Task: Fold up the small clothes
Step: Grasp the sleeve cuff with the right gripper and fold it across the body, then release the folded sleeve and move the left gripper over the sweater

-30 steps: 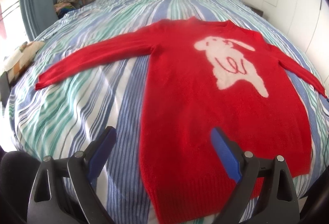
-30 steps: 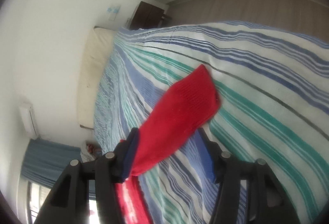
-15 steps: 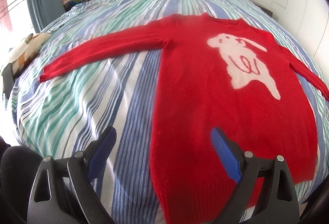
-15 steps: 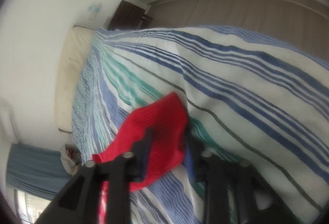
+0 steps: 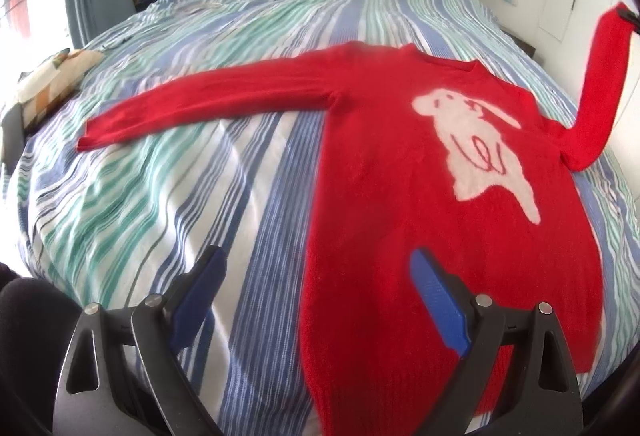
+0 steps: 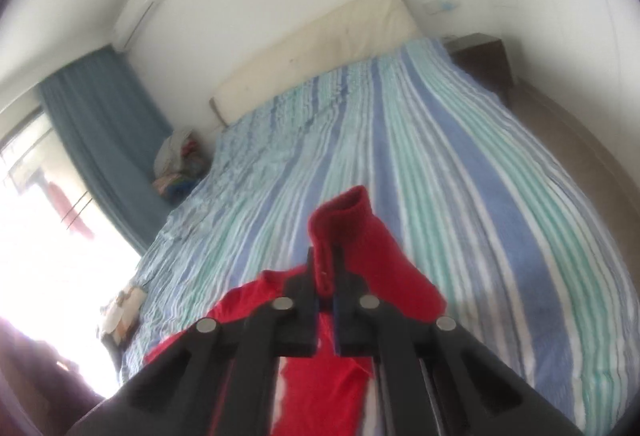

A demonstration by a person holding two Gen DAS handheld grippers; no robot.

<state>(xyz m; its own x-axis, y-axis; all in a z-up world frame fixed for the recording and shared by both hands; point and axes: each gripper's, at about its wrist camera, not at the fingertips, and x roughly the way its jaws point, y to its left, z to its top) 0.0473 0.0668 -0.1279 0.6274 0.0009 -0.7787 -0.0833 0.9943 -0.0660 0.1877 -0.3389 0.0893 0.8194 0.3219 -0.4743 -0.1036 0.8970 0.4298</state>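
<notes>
While my right hand-held gripper [image 6: 325, 276] stays clamped on the red sweater [image 5: 432, 203] cuff [image 6: 344, 211], I should carry it flat across the chest; left hand-held gripper [image 5: 316, 276] gapes empty.

I'm working in a home bedroom: a bed [image 5: 240, 163] with striped bedding, a cream headboard [image 6: 320, 47], blue curtains [image 6: 100, 139] at a bright window, and a wall air conditioner [image 6: 138, 11].
</notes>
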